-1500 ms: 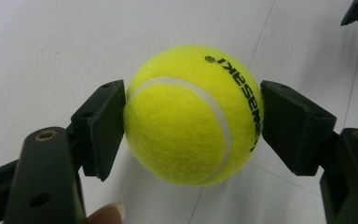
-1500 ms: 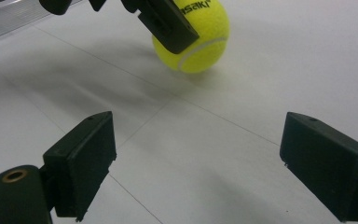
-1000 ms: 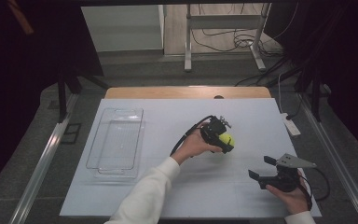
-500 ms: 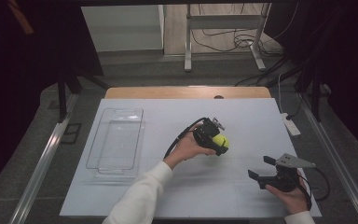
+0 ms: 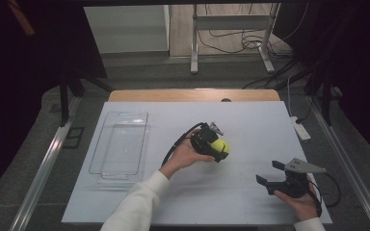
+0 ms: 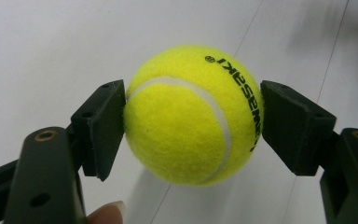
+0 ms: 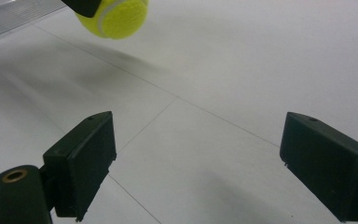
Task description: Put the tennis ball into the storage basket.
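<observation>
High view: white table [image 5: 250, 120] (dim room beyond)

My left gripper [image 5: 211, 143] is a chunky black body with a small grey plate at its upper end and a black cable looping out toward the lower left of the high view, and behind it my arm wears a white long sleeve [image 5: 134, 206] that enters from the bottom edge. My right gripper [image 5: 270, 177], at the lower right of that view, is black too, topped by a grey three-cornered plate and trailing a thin black cable, with a white cuff at the frame's bottom edge. Seen from their own cameras, my jaws are matt black blocks with flat faces, small dimpled screw holes on their tops, and dark arms bearing brass-coloured rivets low in the frame.
</observation>
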### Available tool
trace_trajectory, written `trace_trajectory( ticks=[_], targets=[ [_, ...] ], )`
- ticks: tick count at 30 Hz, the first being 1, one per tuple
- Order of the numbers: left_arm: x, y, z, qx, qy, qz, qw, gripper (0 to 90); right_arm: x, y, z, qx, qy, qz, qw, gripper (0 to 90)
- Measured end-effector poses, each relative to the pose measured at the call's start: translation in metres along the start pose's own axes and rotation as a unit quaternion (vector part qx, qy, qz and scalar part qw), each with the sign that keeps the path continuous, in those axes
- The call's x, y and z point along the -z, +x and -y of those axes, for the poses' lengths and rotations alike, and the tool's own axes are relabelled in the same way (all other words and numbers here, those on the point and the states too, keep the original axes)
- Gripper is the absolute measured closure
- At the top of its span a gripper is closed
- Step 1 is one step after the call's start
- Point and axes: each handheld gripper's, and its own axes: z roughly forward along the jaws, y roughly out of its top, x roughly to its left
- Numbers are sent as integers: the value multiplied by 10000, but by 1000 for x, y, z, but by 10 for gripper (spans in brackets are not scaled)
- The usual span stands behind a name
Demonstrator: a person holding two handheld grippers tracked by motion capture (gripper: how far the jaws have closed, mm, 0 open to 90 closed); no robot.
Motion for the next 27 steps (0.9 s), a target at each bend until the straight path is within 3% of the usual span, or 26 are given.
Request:
trace_trajectory(
  ticks=[14,27],
  targets=[
    [17,-1,17,-35,-10,-25,10000,267,1,1,-1,8,-12,25,10000,108],
    [34,1,38,108,-145,-12,9998,266,0,3,-2,26,0,35,10000,107]
  ],
)
